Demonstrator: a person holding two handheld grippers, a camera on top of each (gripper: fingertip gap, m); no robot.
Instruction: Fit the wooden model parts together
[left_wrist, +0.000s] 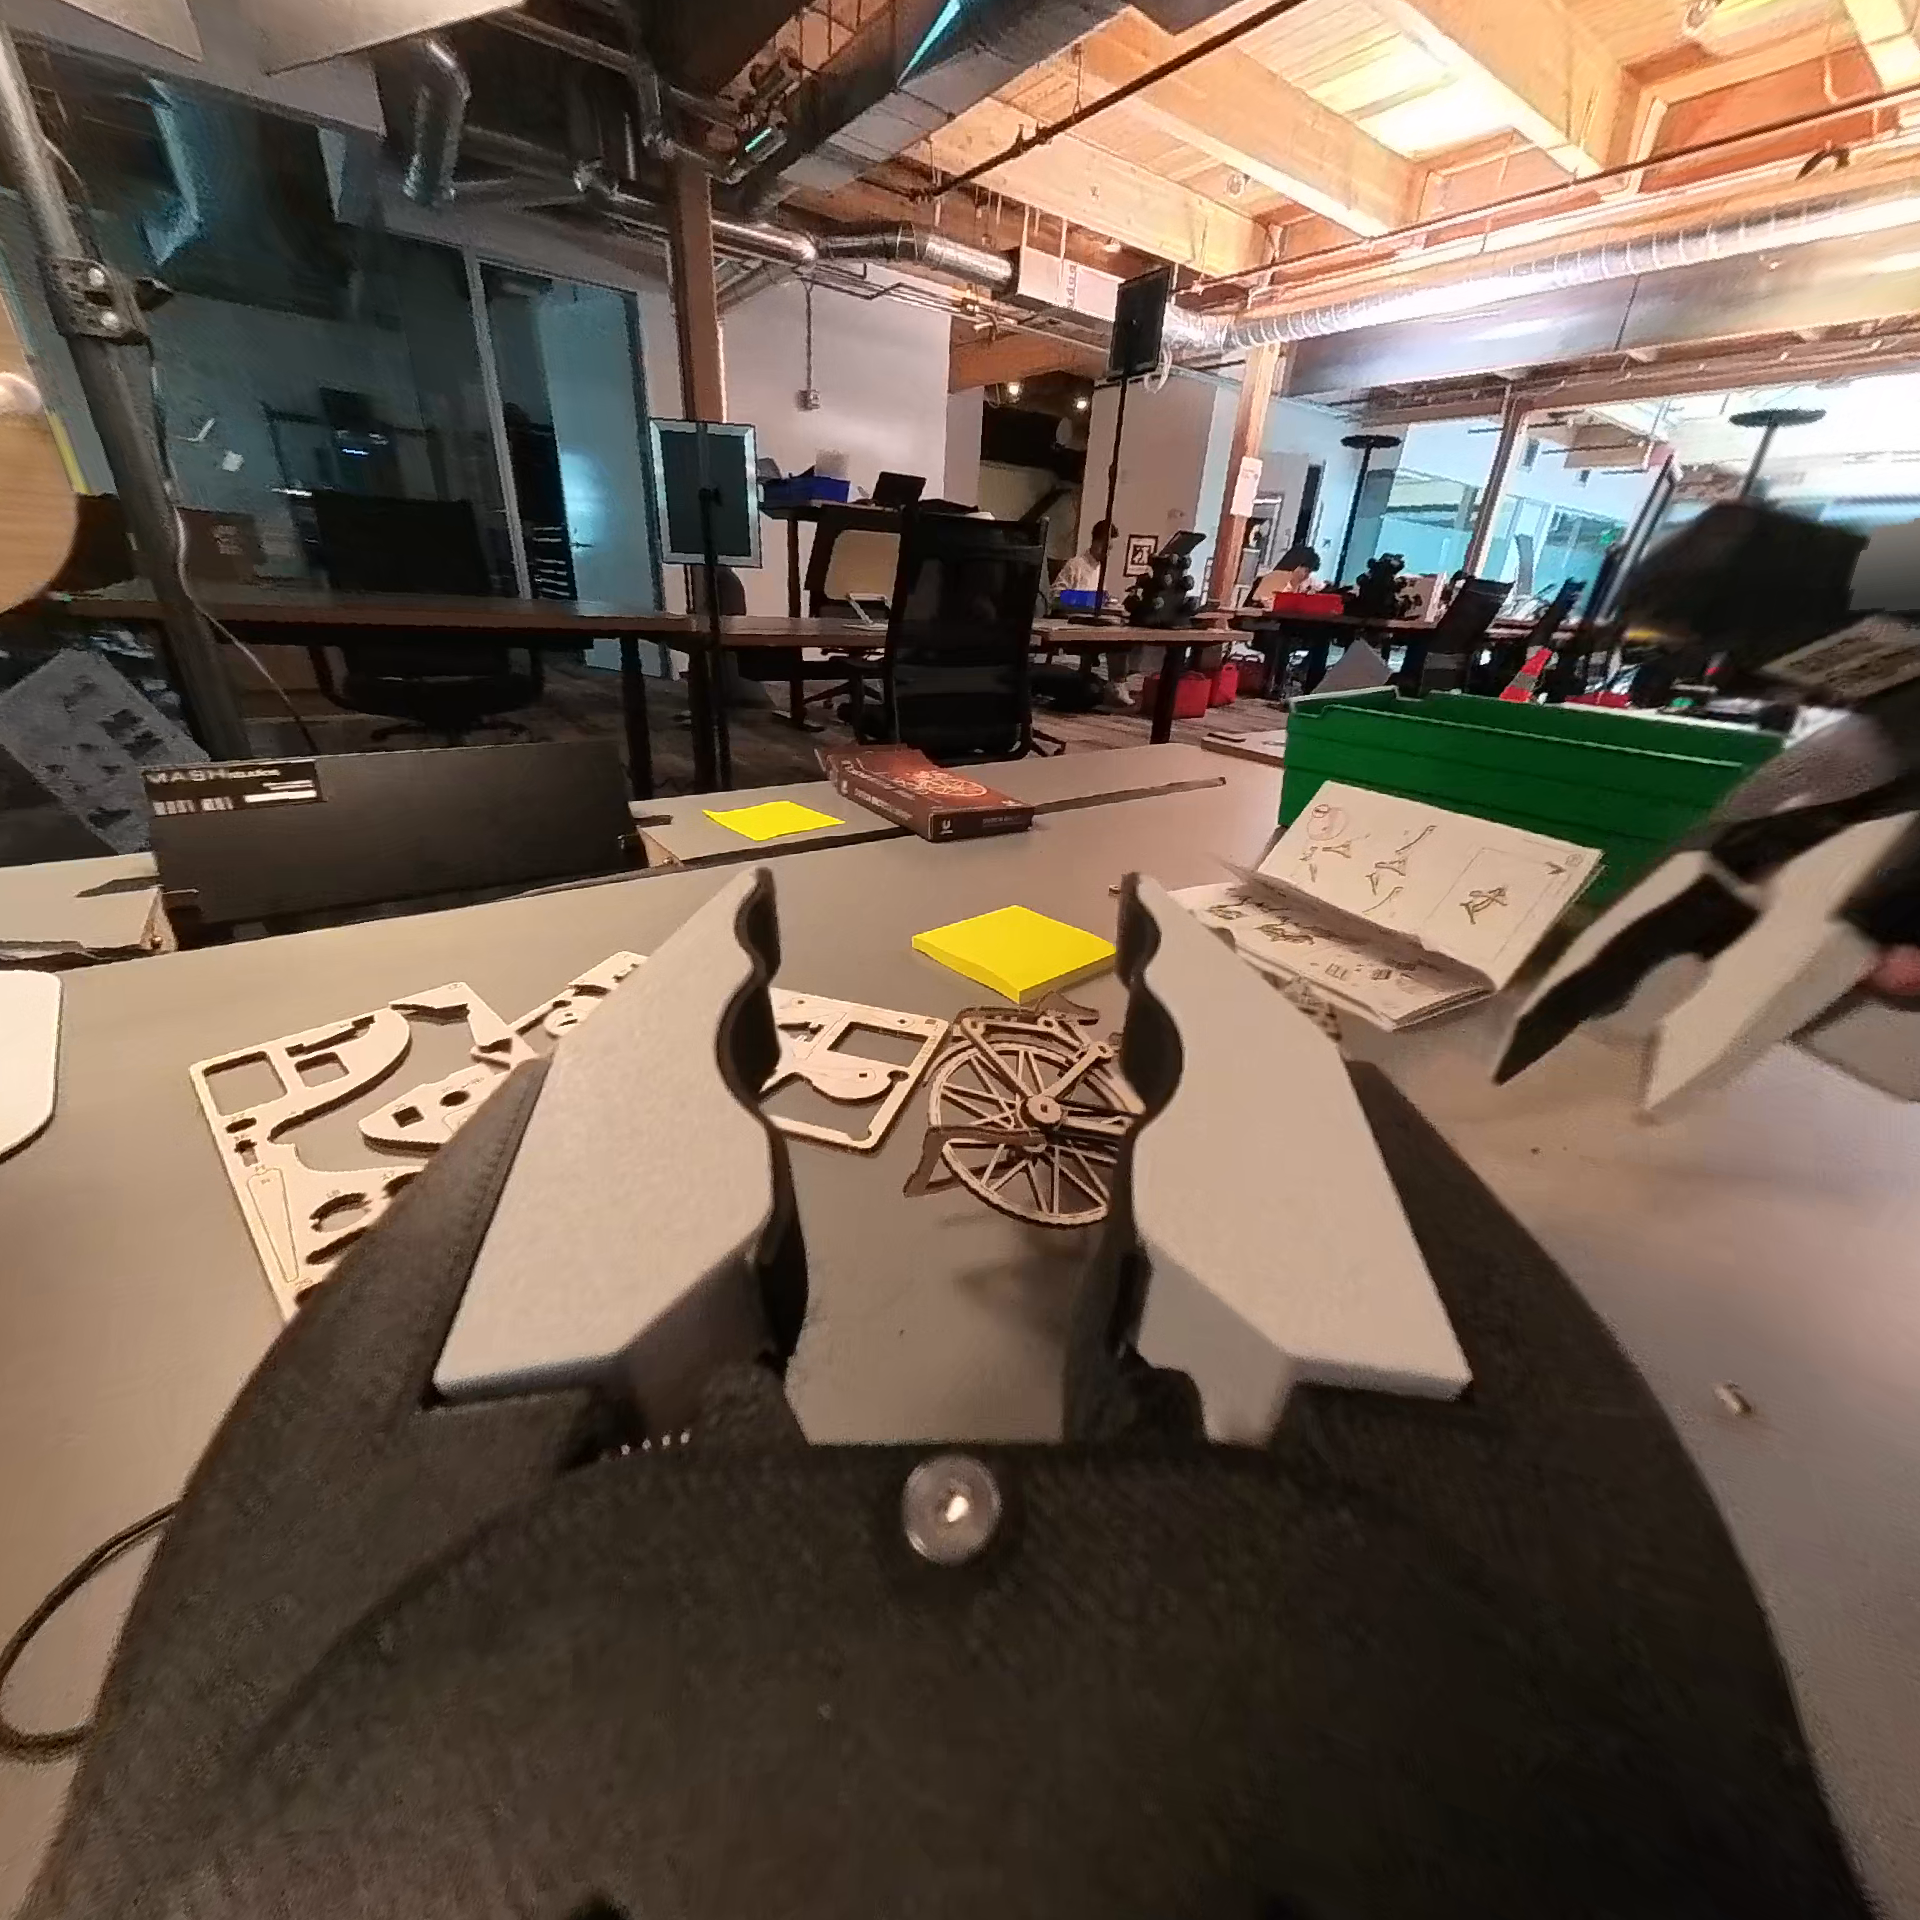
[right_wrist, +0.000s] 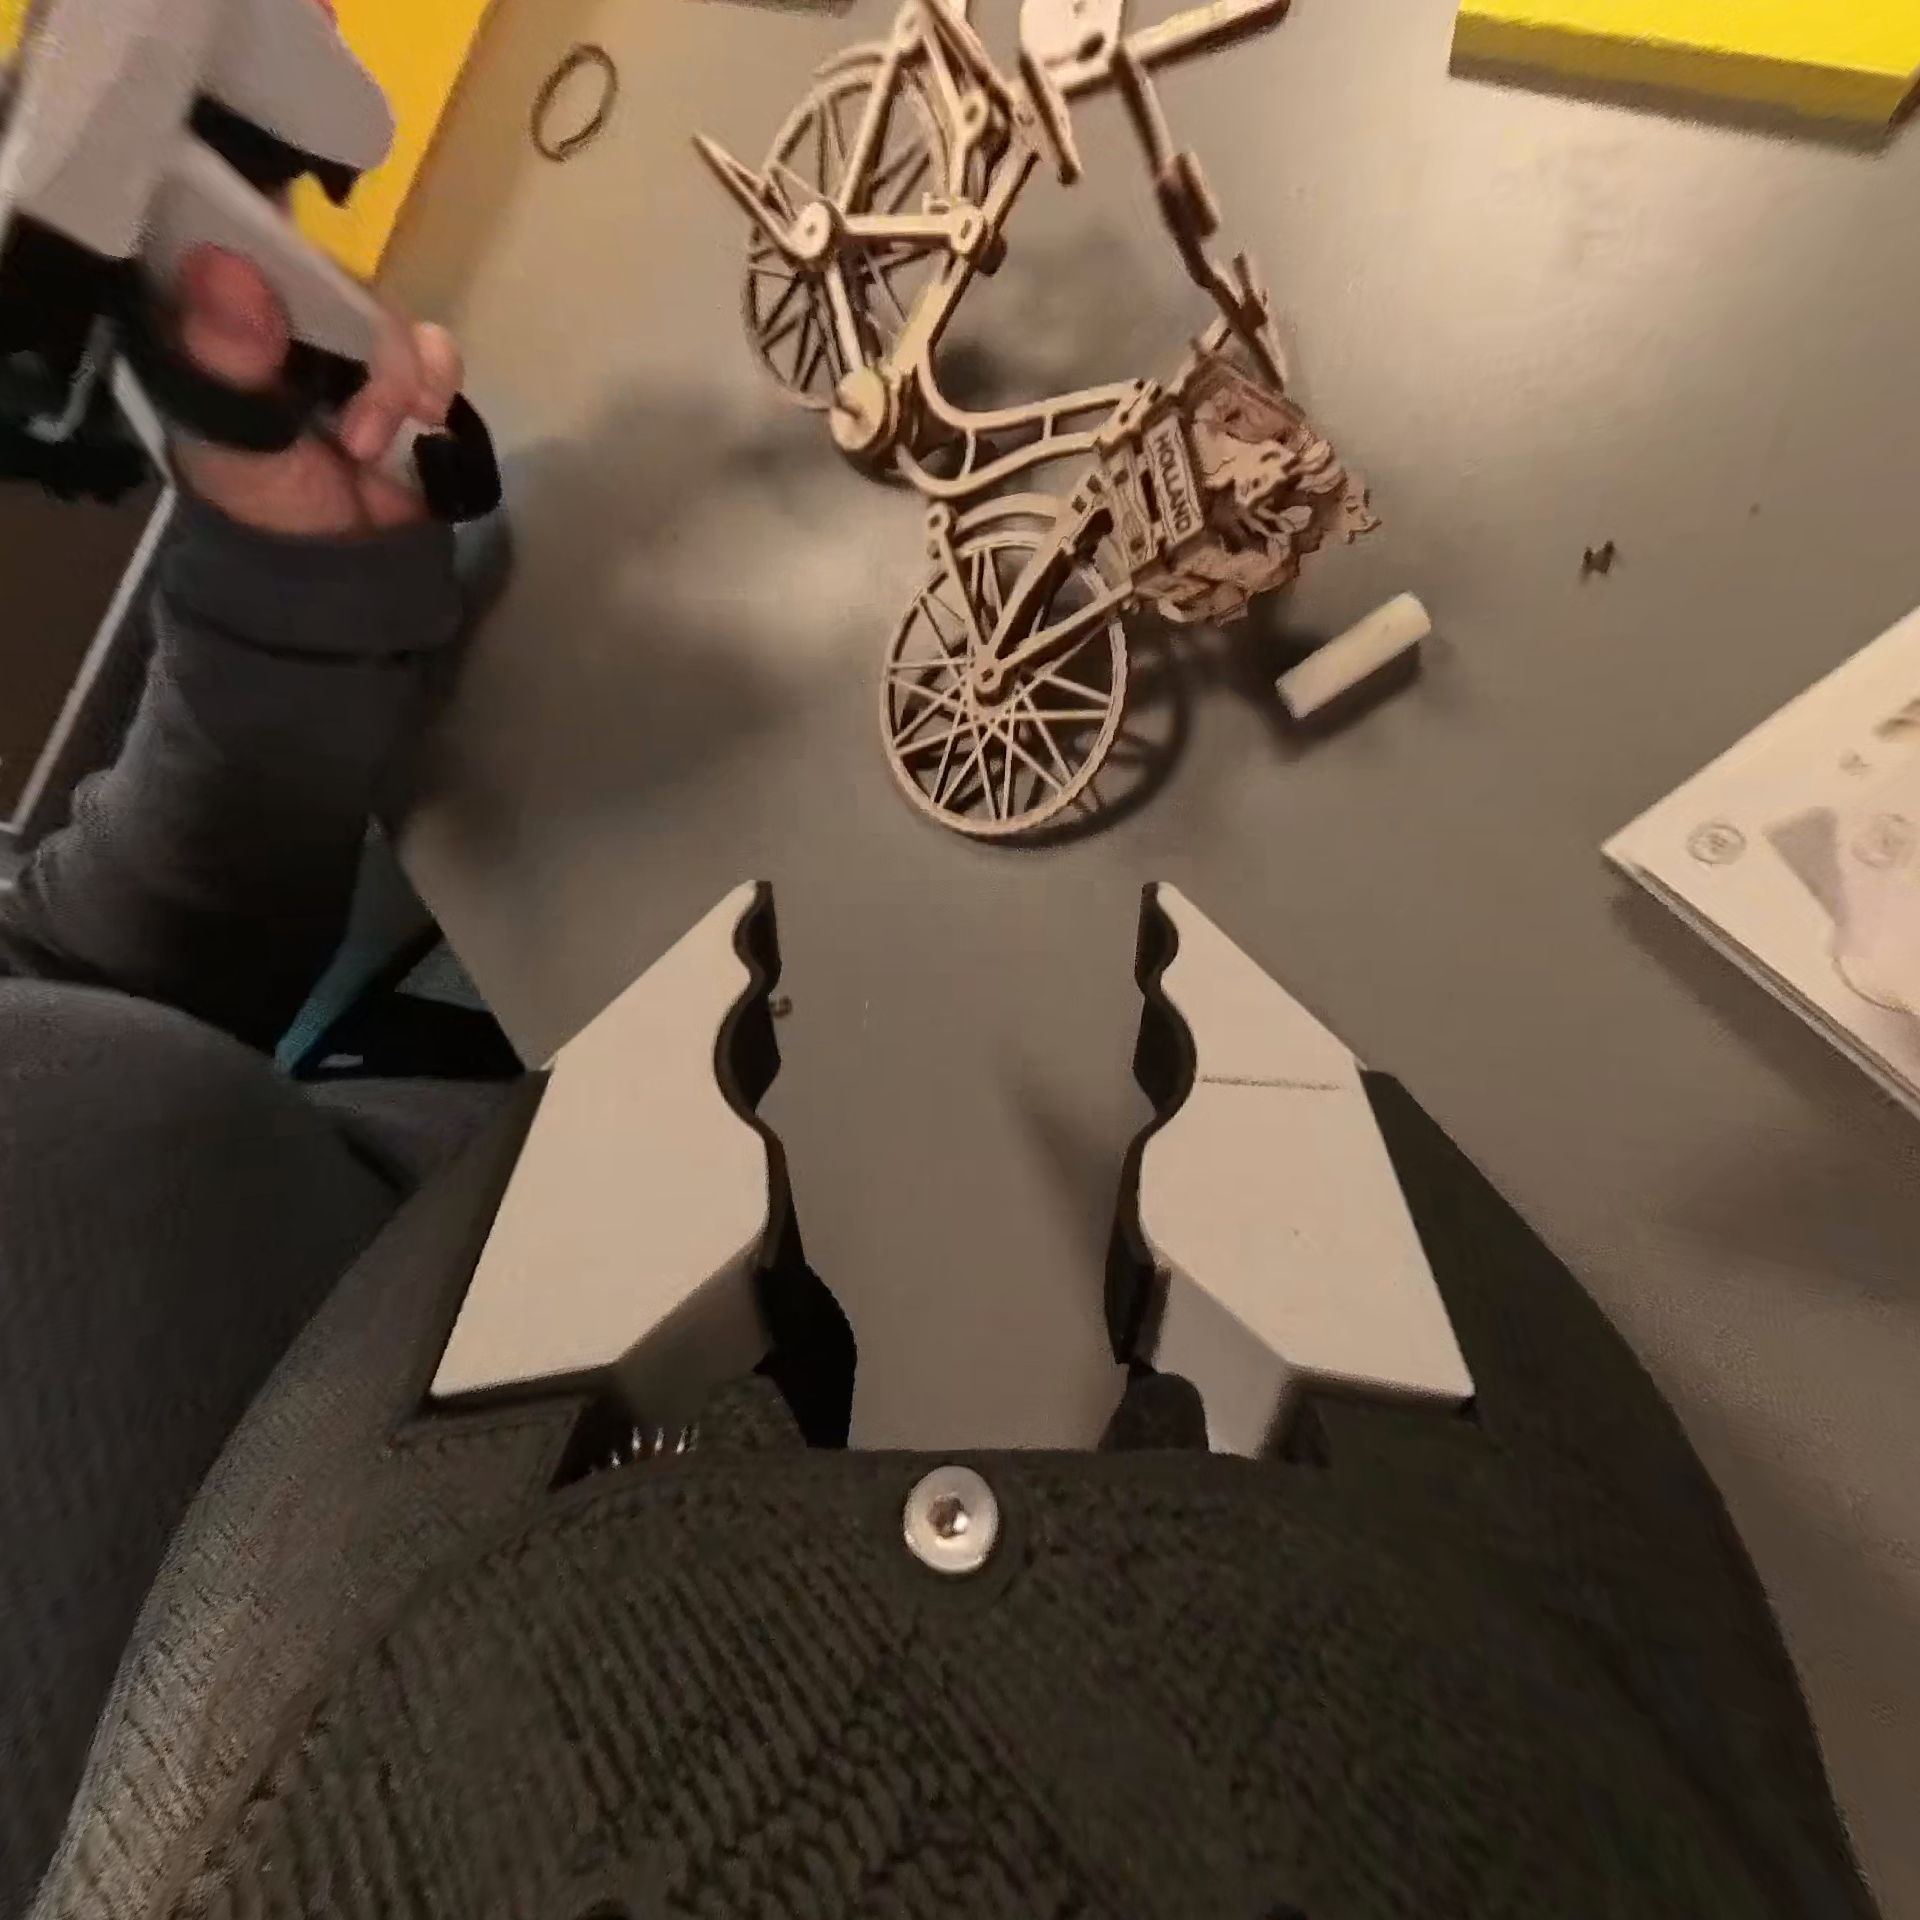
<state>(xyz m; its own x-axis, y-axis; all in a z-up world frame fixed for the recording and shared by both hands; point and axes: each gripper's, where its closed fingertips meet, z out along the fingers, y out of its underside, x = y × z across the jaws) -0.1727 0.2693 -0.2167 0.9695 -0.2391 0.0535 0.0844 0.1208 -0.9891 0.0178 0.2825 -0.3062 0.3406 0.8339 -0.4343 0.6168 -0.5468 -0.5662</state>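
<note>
A wooden model bicycle (right_wrist: 997, 436) lies on its side on the grey table, with a front basket of wooden flowers (right_wrist: 1236, 499). In the left wrist view the bicycle (left_wrist: 1023, 1117) shows just beyond my fingertips. My left gripper (left_wrist: 945, 904) is open and empty, low over the table. My right gripper (right_wrist: 956, 904) is open and empty, above the table just short of the bicycle's front wheel. The right gripper also shows at the right of the left wrist view (left_wrist: 1590, 1070). Wooden part sheets (left_wrist: 416, 1101) with cut-out holes lie at the left.
A yellow sticky-note pad (left_wrist: 1013, 948) lies behind the bicycle. An open instruction booklet (left_wrist: 1382, 914) and a green bin (left_wrist: 1507, 758) are at the right. A small white stick (right_wrist: 1351, 655) and a rubber band (right_wrist: 571, 104) lie near the bicycle. A dark box (left_wrist: 925, 795) sits farther back. My right tips are about 15 centimeters from the bicycle (left_wrist: 1023, 1117), my left tips only 10 centimeters. The right camera catches it too, in the right wrist view (right_wrist: 805, 230).
</note>
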